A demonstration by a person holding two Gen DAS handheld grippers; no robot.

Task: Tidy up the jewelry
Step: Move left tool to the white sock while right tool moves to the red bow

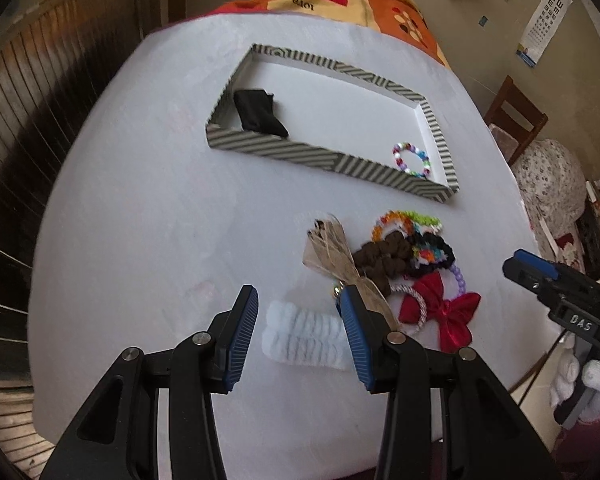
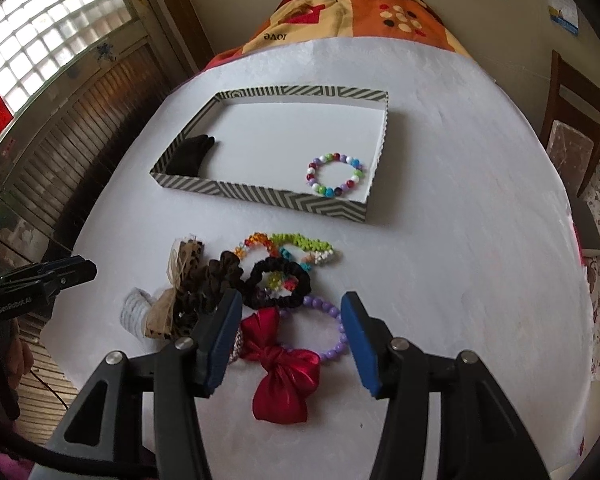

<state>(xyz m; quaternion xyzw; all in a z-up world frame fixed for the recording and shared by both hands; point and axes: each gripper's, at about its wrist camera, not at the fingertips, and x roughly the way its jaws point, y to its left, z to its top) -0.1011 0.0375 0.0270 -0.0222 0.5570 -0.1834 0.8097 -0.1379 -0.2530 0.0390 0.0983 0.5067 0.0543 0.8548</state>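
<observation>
A striped tray [image 1: 320,159] [image 2: 260,195] on the white table holds a black scrunchie [image 1: 260,112] [image 2: 190,154] at its left end and a multicolour bead bracelet [image 1: 412,160] [image 2: 335,175] at its right end. In front of the tray lies a pile: a red bow [image 1: 444,312] [image 2: 284,364], purple bead bracelet [image 2: 334,332], black scrunchie [image 2: 278,282], brown scrunchie [image 1: 380,260] [image 2: 212,280], beige ribbon bow [image 1: 332,252] [image 2: 168,300] and white scrunchie [image 1: 304,336] [image 2: 134,312]. My left gripper [image 1: 300,300] is open above the white scrunchie. My right gripper [image 2: 288,312] is open over the red bow.
An orange patterned cloth [image 2: 360,12] covers the table's far end. A wooden chair [image 2: 572,128] stands at the right. Slatted wooden panels [image 2: 80,120] are at the left, beyond the table edge. The other gripper shows at the right edge in the left wrist view [image 1: 540,276].
</observation>
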